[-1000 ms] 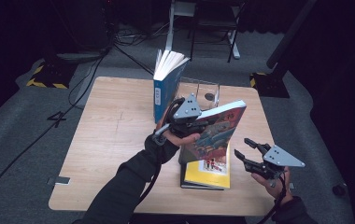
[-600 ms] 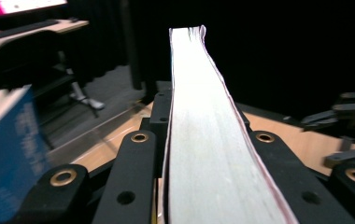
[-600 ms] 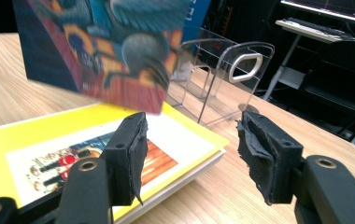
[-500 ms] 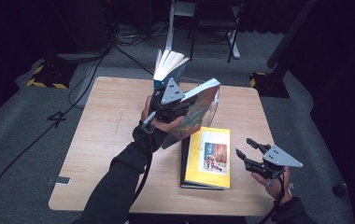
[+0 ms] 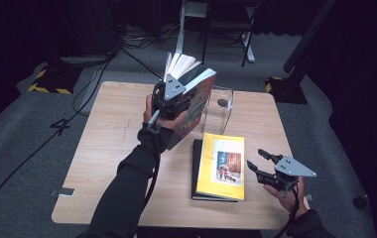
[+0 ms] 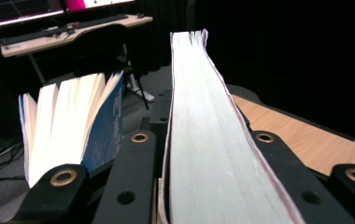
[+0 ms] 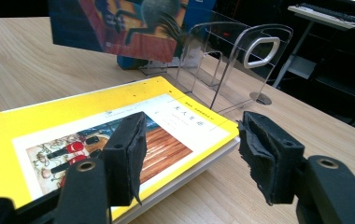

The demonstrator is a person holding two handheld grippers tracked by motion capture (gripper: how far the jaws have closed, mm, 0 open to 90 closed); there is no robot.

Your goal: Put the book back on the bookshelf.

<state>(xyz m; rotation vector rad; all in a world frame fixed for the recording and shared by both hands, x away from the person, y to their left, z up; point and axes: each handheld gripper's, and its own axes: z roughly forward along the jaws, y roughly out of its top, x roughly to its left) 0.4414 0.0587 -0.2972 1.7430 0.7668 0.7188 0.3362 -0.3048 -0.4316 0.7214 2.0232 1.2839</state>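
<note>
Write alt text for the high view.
The left claw holds a colourful book upright over a wooden table, beside a blue book fanned open in a clear rack. A yellow book lies flat; the right claw hovers open beside it.

Dark room, black walls or drapes all round. Grey carpet floor [image 5: 37,144], black cables [image 5: 23,158] trailing across it. Light wooden table [image 5: 107,148] at centre, lit from above. Yellow-black hazard tape [image 5: 47,82] on floor at left rear. Beyond table, a stand [image 5: 181,29] and a chair [image 5: 231,25]. Desk [image 6: 73,32] with keyboard [image 6: 96,21] farther back.
</note>
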